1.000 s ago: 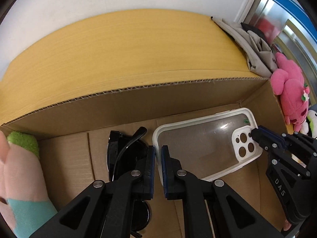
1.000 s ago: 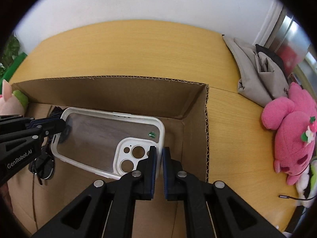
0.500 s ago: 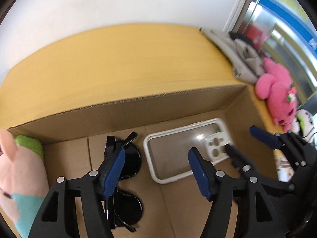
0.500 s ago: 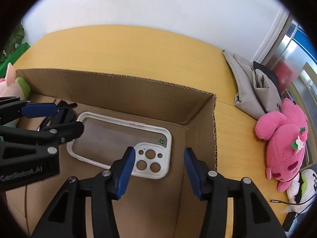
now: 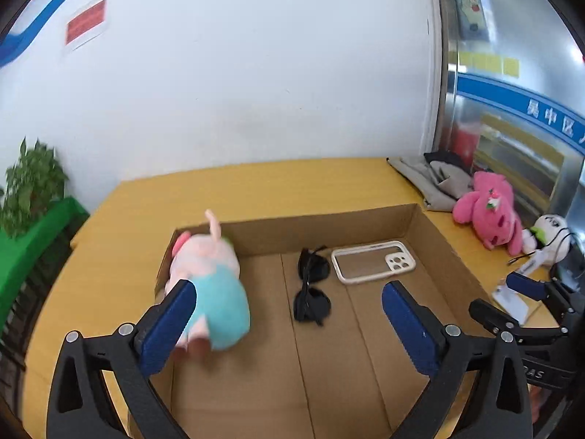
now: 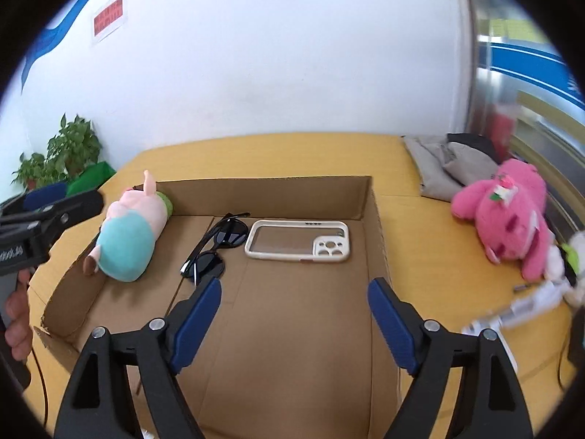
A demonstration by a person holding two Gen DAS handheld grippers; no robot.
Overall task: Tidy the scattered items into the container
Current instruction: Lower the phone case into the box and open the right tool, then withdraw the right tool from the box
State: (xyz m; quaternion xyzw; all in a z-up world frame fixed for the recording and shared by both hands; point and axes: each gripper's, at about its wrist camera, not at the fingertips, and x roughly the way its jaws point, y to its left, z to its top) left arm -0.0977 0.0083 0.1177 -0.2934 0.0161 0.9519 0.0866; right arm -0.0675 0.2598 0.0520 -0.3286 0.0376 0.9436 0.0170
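A shallow cardboard box (image 5: 329,221) (image 6: 263,186) sits on the yellow table. Inside lie a white clear phone case (image 5: 373,261) (image 6: 297,244), black sunglasses (image 5: 312,285) (image 6: 215,248) and a pink pig plush in a teal top (image 5: 208,278) (image 6: 131,237). My left gripper (image 5: 285,325) is open and empty, raised above the box's near side. My right gripper (image 6: 294,325) is open and empty, raised above the box's near right part; it also shows in the left wrist view (image 5: 512,300).
A bright pink plush (image 6: 508,208) (image 5: 490,212) and a white plush (image 5: 548,230) lie on the table right of the box, with a cable and small white items (image 6: 512,311). A grey folded cloth (image 6: 449,164) lies at the back right. Potted plants (image 6: 62,153) stand at the left.
Both grippers opened and let go of the phone case, which now lies flat in the box. Both then pulled up and back, away from the box.
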